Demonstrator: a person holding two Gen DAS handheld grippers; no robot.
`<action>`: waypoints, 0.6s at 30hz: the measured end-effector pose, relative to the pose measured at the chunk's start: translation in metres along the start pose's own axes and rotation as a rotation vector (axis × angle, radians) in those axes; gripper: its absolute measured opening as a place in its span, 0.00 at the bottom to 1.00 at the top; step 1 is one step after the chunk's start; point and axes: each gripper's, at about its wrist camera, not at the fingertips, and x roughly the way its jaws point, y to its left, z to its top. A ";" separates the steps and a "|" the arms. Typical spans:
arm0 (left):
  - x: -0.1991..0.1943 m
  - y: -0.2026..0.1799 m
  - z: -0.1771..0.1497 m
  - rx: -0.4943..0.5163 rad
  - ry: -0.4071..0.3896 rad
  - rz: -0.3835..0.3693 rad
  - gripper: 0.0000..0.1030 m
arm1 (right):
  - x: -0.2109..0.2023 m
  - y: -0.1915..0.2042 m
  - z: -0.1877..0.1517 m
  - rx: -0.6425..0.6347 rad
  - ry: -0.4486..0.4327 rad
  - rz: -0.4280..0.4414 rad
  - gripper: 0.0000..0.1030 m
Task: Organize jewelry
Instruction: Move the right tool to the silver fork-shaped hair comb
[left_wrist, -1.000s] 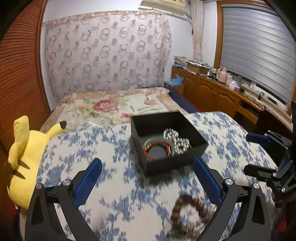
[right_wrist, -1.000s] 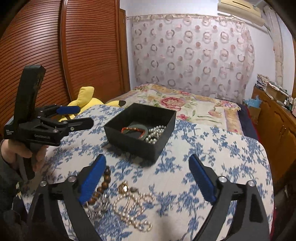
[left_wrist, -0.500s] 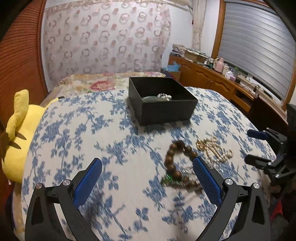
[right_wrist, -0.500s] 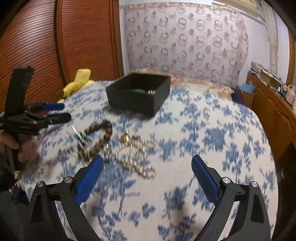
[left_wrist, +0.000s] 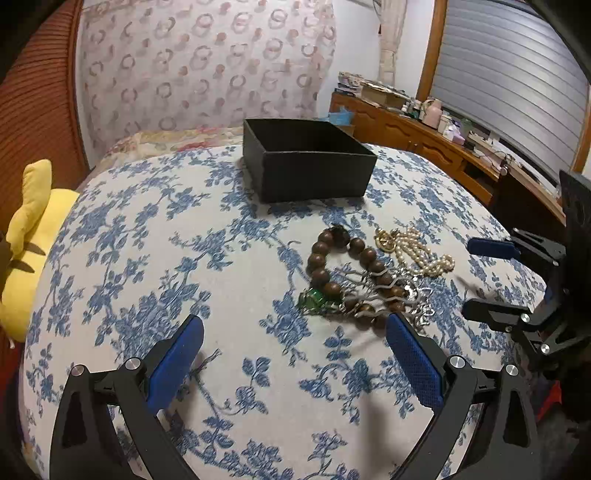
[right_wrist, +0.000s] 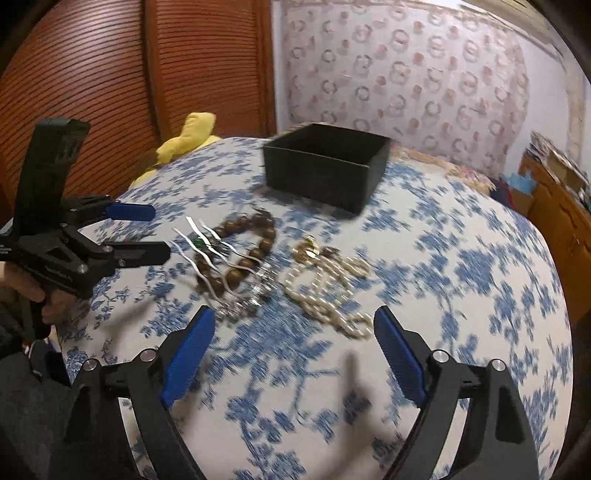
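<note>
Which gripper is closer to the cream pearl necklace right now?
Right. The right gripper opens just short of the cream pearl necklace; the left gripper faces the brown wooden bead bracelet, pearls beyond.

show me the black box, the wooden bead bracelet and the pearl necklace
black box (left_wrist: 317, 177), left wrist view, on its front wall
wooden bead bracelet (left_wrist: 320, 275), left wrist view, on a bead of its left side
pearl necklace (right_wrist: 332, 295), right wrist view, on the middle of the pearl strands
</note>
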 end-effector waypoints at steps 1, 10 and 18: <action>-0.001 0.001 -0.001 -0.002 -0.001 0.003 0.92 | 0.004 0.003 0.004 -0.015 0.006 0.015 0.83; -0.011 0.017 -0.003 -0.034 -0.024 0.021 0.92 | 0.035 0.022 0.027 -0.110 0.064 0.091 0.78; -0.013 0.021 -0.005 -0.048 -0.033 0.013 0.92 | 0.049 0.027 0.026 -0.155 0.117 0.077 0.74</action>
